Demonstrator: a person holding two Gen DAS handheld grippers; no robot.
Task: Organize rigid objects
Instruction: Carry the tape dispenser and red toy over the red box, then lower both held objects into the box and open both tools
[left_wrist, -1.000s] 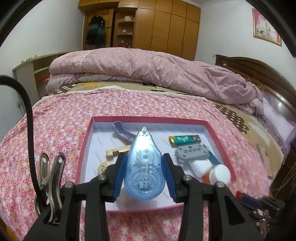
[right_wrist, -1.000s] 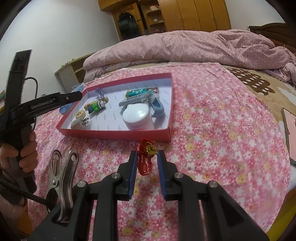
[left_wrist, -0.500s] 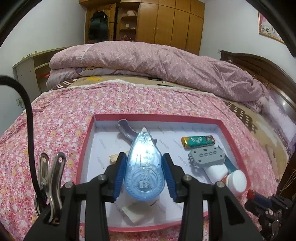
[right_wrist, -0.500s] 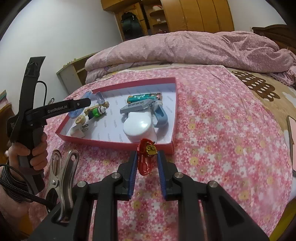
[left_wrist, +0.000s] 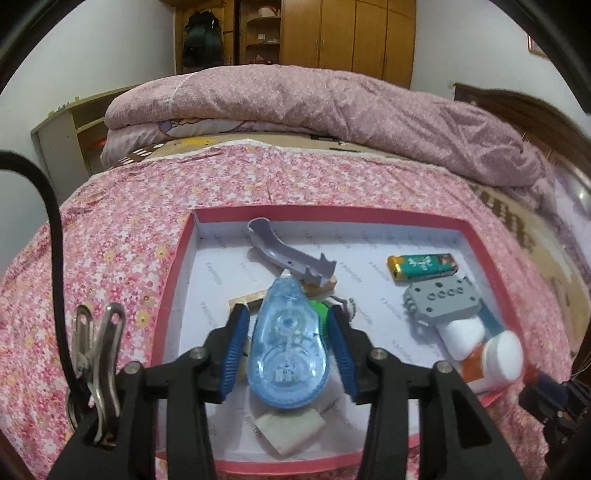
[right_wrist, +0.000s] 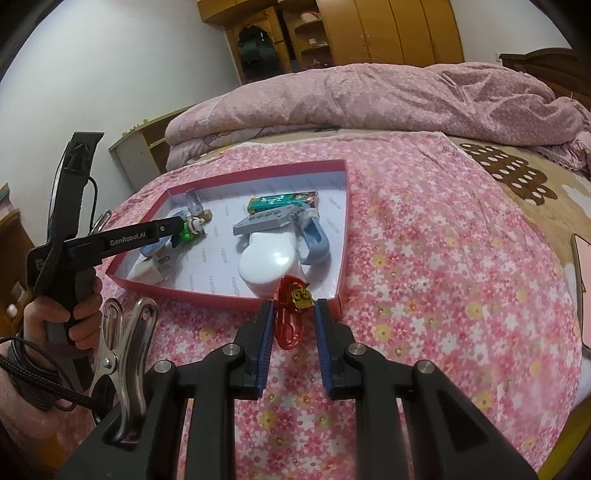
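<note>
Pink floral bedspread (right_wrist: 424, 236) under red-rimmed shallow box (left_wrist: 173, 280). Left gripper (left_wrist: 286, 339) spread wide around translucent blue teardrop correction-tape dispenser (left_wrist: 288, 354), apparently just set inside. Right gripper (right_wrist: 293, 325) at box edge, clamped on small red metallic clip (right_wrist: 290, 314), likely for dropping in.

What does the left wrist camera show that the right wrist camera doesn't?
Only the left wrist view shows the blue correction tape lying between the left gripper's parted jaws, plus the eraser.

Only the right wrist view shows the red toy between the right gripper's jaws outside the box, and the hand.

Both show the red box, lighter, grey plate.
</note>
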